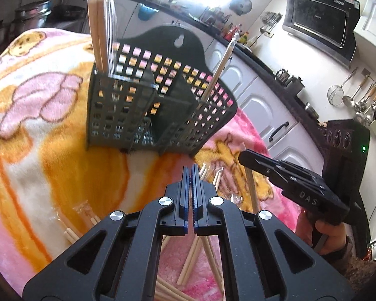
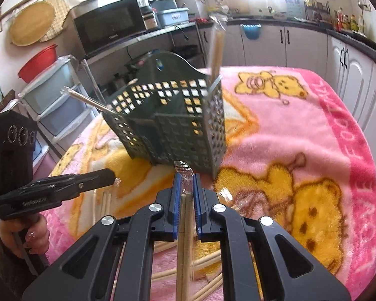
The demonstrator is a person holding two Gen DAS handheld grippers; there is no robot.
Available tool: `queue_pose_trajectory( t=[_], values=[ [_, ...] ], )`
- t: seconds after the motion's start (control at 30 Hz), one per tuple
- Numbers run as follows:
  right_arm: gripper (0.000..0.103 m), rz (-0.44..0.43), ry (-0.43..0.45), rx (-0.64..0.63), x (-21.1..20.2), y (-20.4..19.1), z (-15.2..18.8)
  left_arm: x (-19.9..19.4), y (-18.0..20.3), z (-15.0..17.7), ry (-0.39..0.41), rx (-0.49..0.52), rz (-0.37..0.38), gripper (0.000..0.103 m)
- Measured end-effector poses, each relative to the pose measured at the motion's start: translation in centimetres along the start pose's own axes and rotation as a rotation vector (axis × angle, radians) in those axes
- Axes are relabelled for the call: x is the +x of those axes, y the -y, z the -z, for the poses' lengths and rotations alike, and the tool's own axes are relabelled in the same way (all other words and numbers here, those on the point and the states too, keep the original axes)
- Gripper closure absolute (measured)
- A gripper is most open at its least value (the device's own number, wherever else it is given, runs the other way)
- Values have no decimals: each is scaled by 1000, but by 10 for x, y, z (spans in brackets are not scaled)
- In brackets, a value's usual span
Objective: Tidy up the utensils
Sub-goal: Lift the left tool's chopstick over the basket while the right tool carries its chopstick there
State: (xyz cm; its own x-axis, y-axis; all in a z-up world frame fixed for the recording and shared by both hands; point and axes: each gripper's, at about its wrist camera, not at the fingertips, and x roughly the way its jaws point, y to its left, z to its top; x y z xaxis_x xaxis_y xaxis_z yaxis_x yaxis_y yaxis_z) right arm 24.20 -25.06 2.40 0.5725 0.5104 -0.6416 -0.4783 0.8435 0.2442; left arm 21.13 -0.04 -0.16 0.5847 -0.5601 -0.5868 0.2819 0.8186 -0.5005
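Chopsticks point(image 2: 185, 238), a wrapped pair in clear film, are clamped between the pads of the right tongs point(image 2: 186, 200); the pair's long axis runs along the tongs' own pointing line, with the crimped end of the wrapper projecting past the fingertips toward the holder. The slotted utensil holder point(image 2: 173, 125) stands on the pink blanket point(image 2: 313, 130) directly ahead of both tools, with nothing between it and the tongs' tips. One wrapped pair point(image 1: 100, 25) already stands upright in the compartment at one end, and a thin metal utensil point(image 1: 220, 67) leans in the compartment at the opposite end; the middle section appears unoccupied. The left tongs point(image 1: 191, 200) are fully together and hold nothing. More loose chopsticks point(image 1: 193, 258) lie on the blanket below and behind both tools. Judgement: the right hand carries the load, so the coming move depends on tipping the held pair from its forward-slanting line toward vertical, then lowering it over the holder's rim. Both hands are about equally near the holder.
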Motion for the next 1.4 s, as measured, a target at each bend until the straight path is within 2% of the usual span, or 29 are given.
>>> queue_pose_trajectory(
  t=[0.63,1.07,1.4],
  values=[
    [95,-39,107,-70,-36,-33,-18,-37,14,-24,112,39,15,103],
    [96,-60,250,-103,-68,-52,-34,-61,34,-46,201,86,46,103],
    [96,-53,336,-82,-84,-49,-44,-70,48,-63,249,119,58,103]
  ],
)
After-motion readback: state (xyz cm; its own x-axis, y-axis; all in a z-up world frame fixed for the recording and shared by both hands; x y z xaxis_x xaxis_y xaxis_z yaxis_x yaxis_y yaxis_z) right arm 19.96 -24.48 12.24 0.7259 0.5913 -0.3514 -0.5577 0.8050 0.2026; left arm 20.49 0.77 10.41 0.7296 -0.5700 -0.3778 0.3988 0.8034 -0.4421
